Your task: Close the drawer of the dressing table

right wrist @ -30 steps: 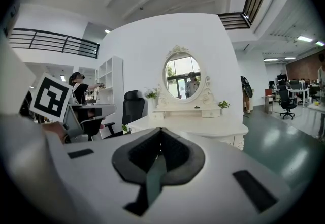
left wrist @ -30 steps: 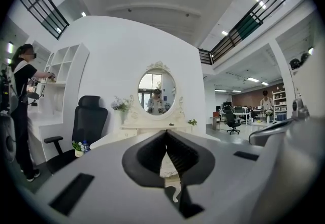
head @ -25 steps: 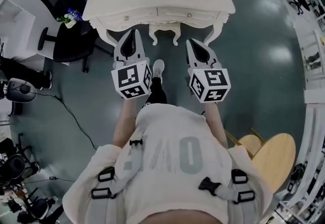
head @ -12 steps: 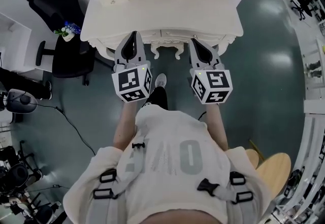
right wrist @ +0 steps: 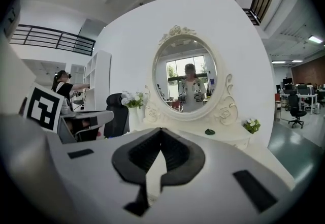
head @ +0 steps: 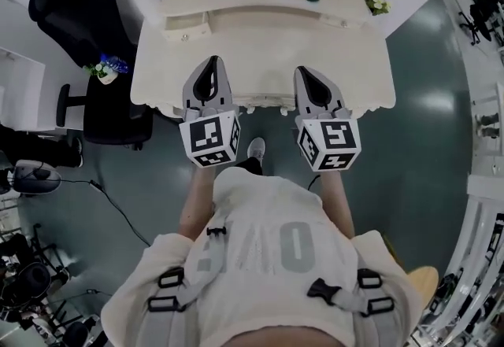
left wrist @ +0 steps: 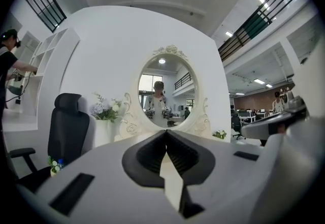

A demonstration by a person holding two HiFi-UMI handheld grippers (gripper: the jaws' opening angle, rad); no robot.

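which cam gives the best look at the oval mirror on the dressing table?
Right gripper view: the oval mirror shows whole and largest, frame included, clear above the right claw. Left gripper view shows it smaller, its bottom rim meeting the left claw. Head view catches only its top edge from above.

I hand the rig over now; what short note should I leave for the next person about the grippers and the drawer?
Left gripper: shut, empty, above the dressing table's front edge.
Right gripper: shut, empty, beside it over the same edge.
Drawer: the small upper-tier drawer at left seems to stick out; the front drawers are hidden under the tabletop.
Done: no contact with it yet.
Left to do: push it flush.
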